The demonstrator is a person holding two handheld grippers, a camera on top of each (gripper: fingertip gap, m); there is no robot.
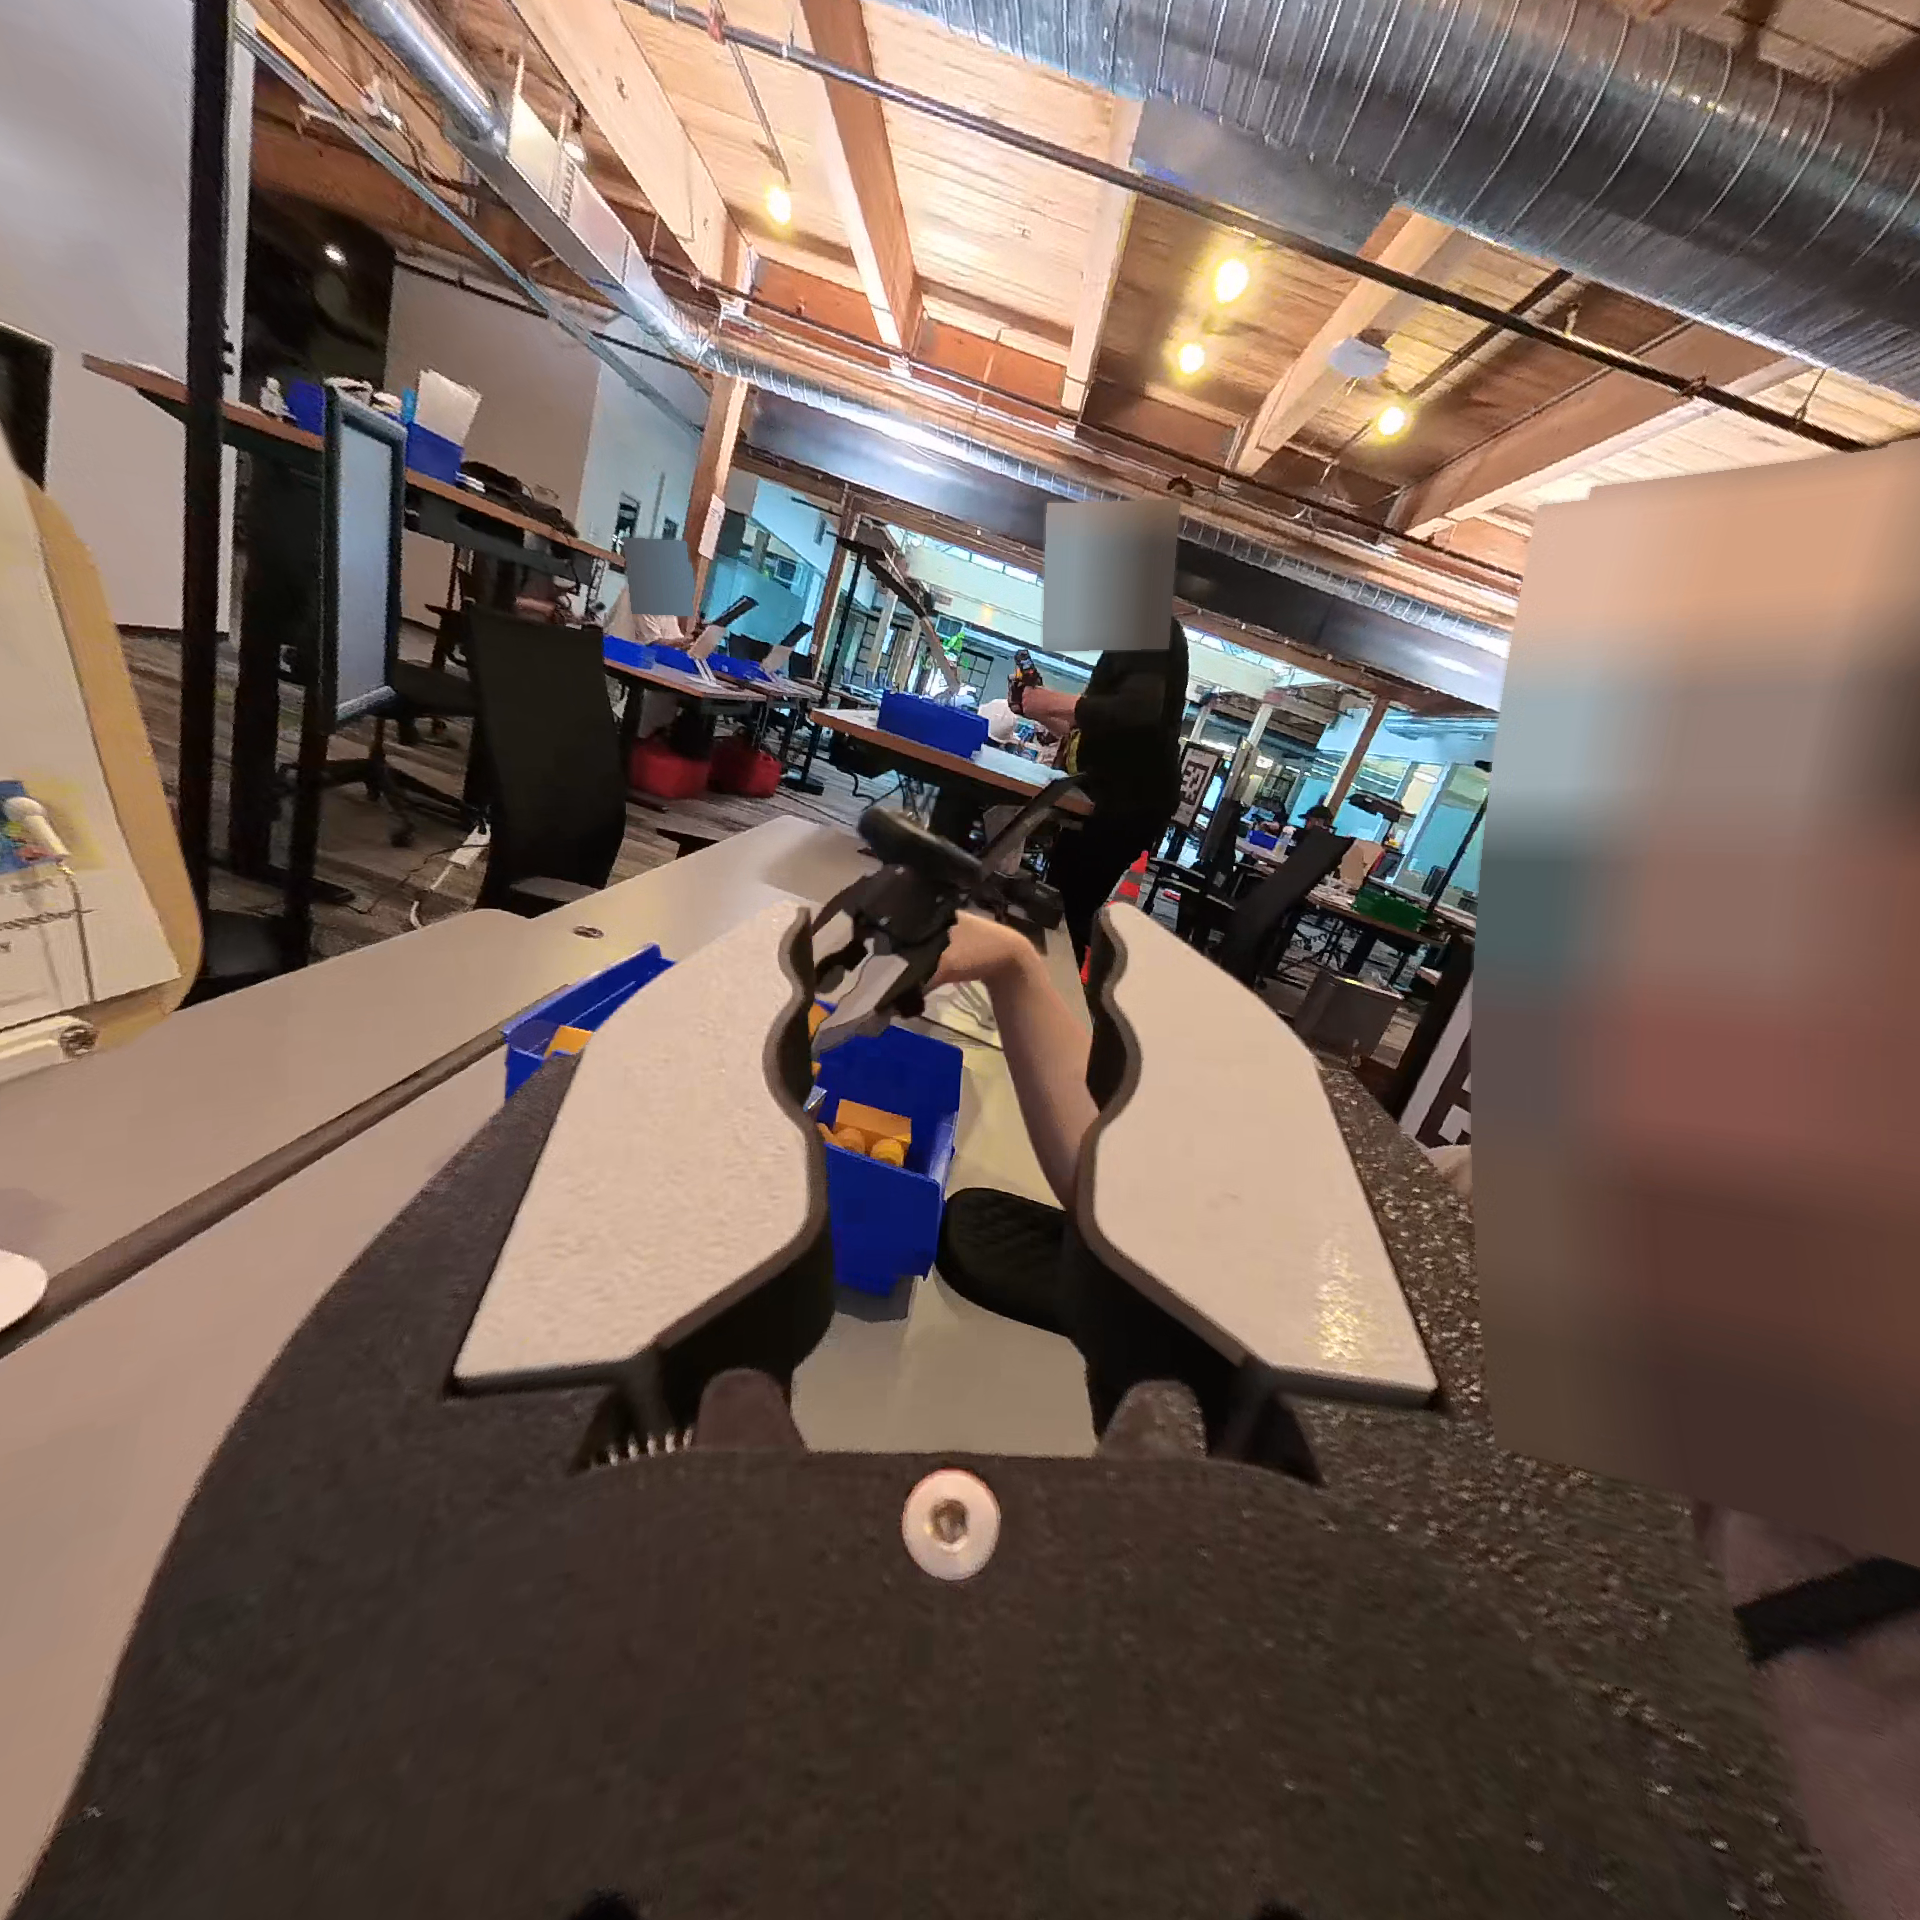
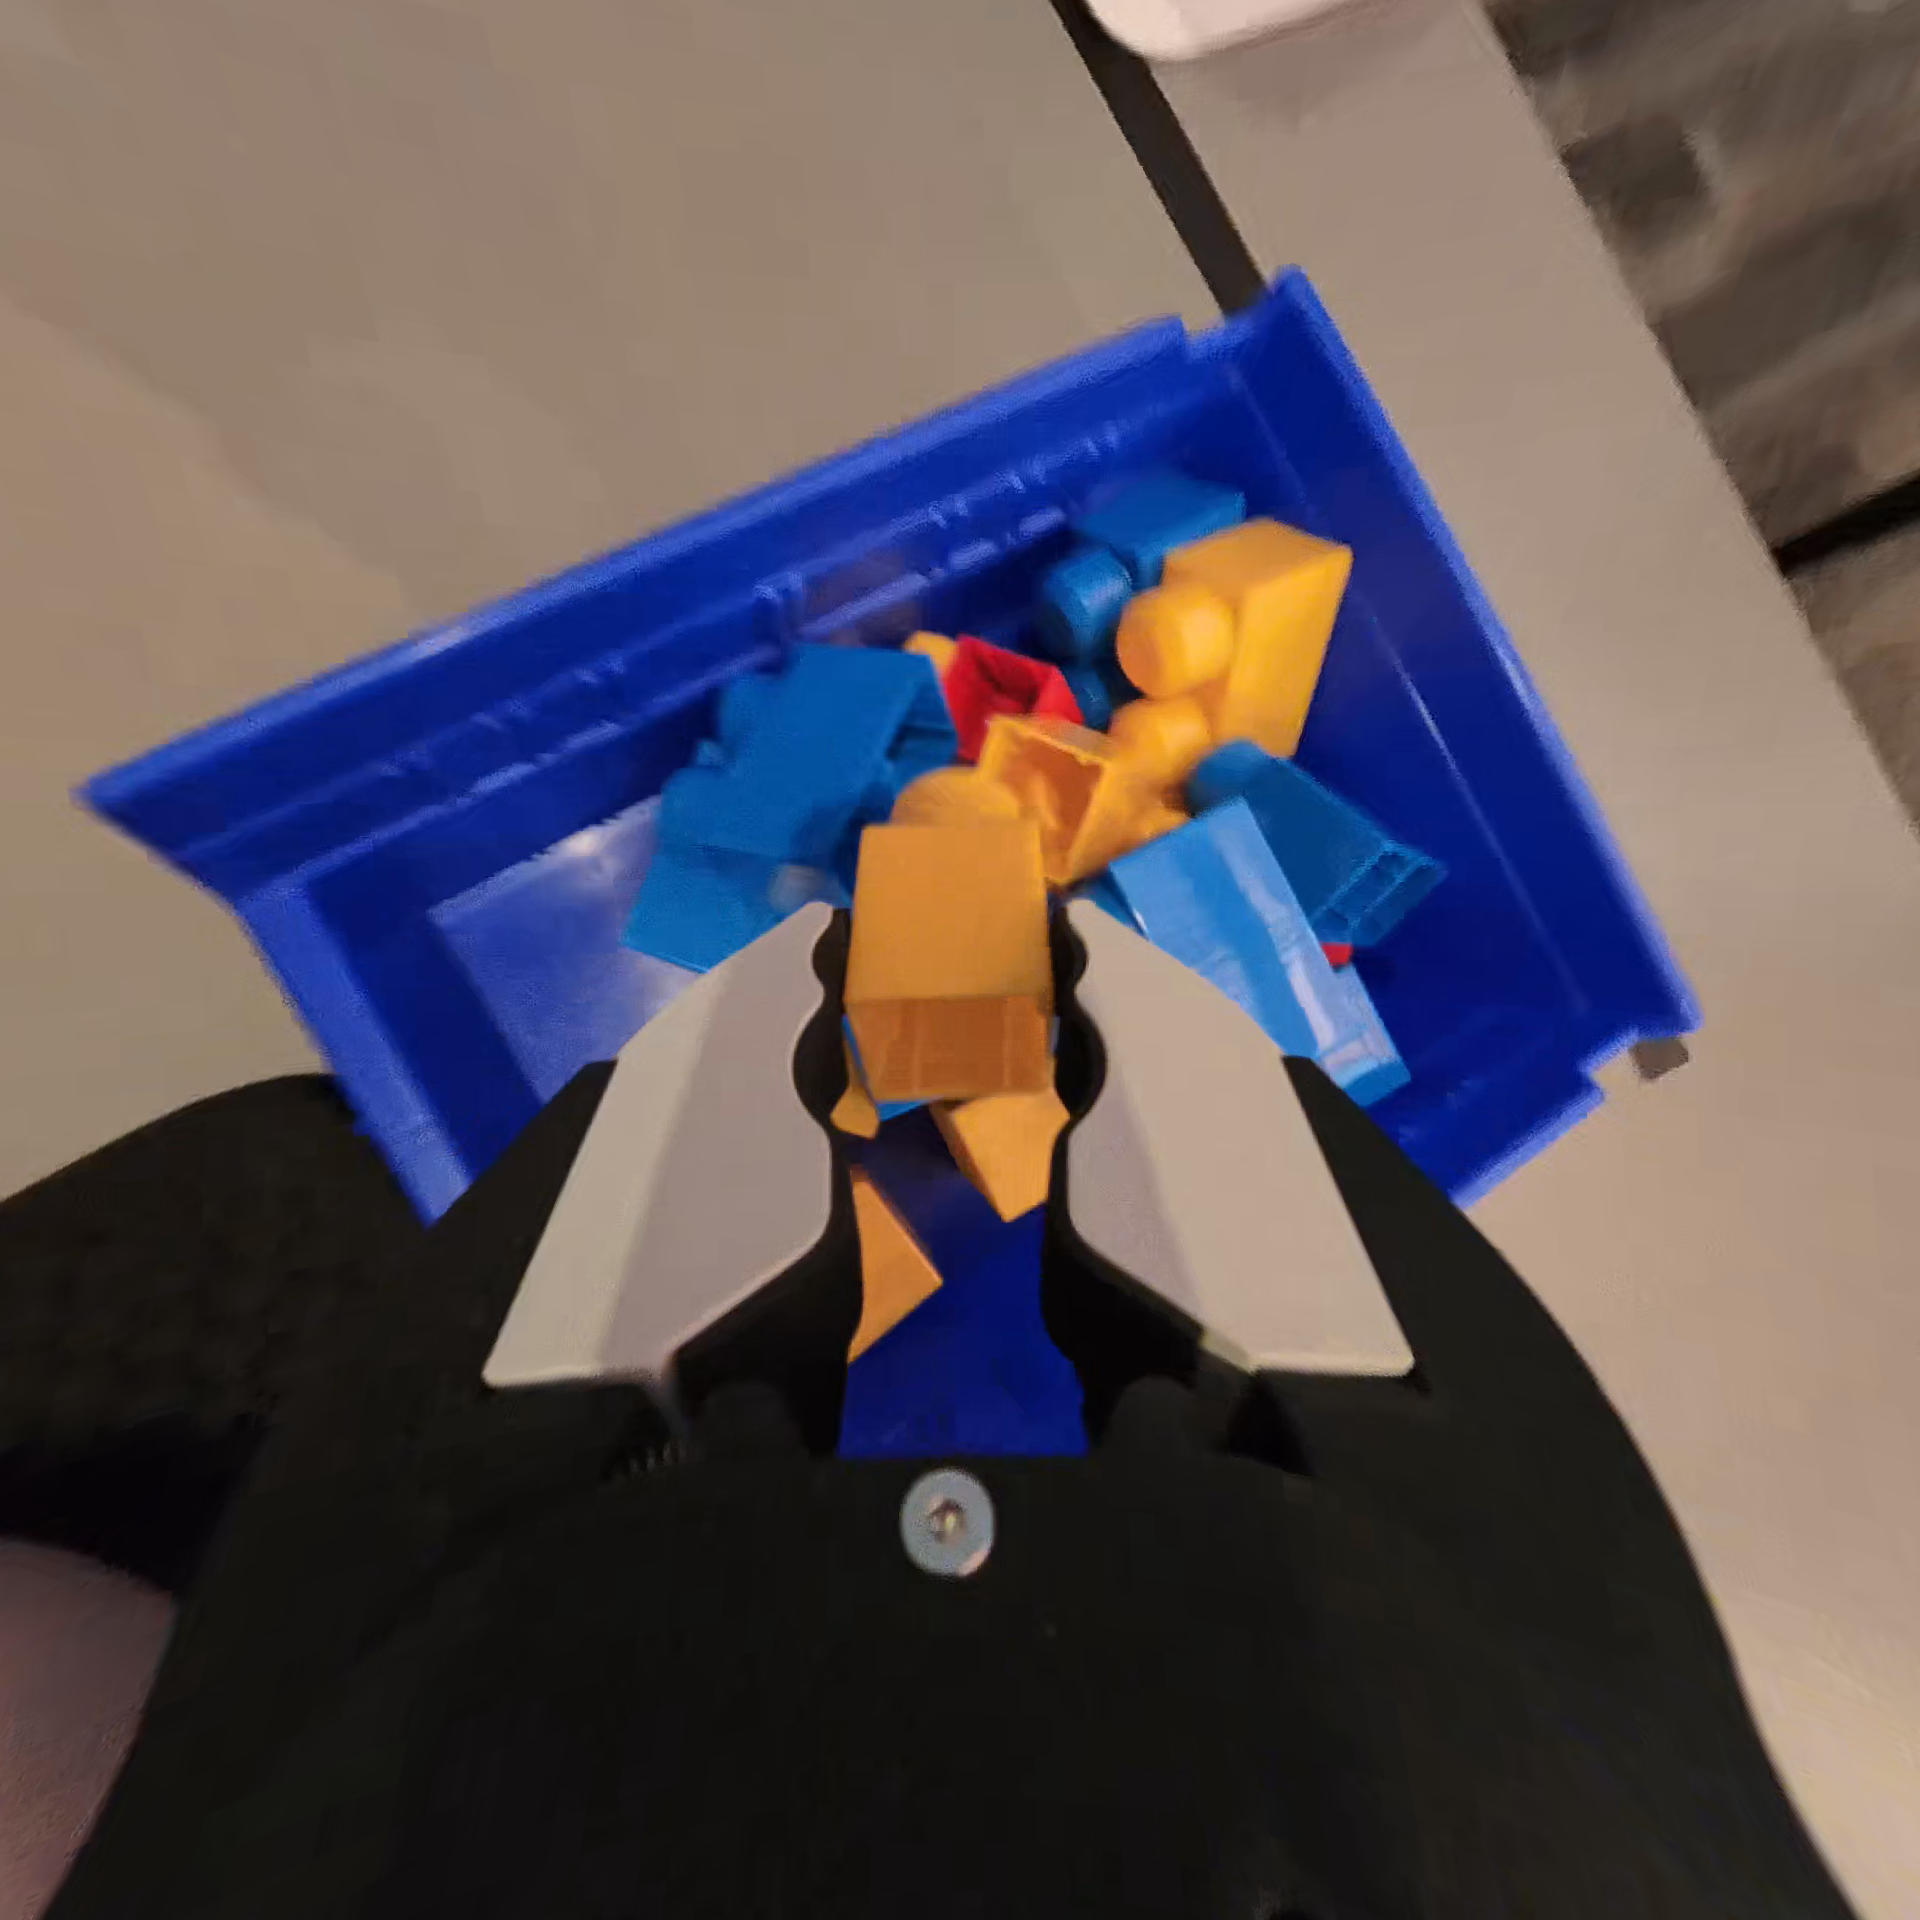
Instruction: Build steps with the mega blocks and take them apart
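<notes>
My right gripper [image 2: 951, 977] clamps one yellow block [image 2: 948, 935] above the blue bin [image 2: 436, 790], its jaws pinching the flat sides, I judge for lifting it out to start the steps. Just beyond the tips lie about four more yellow blocks, four blue and one red. My left gripper [image 1: 951, 1023] waits apart and empty, facing the bin.
</notes>
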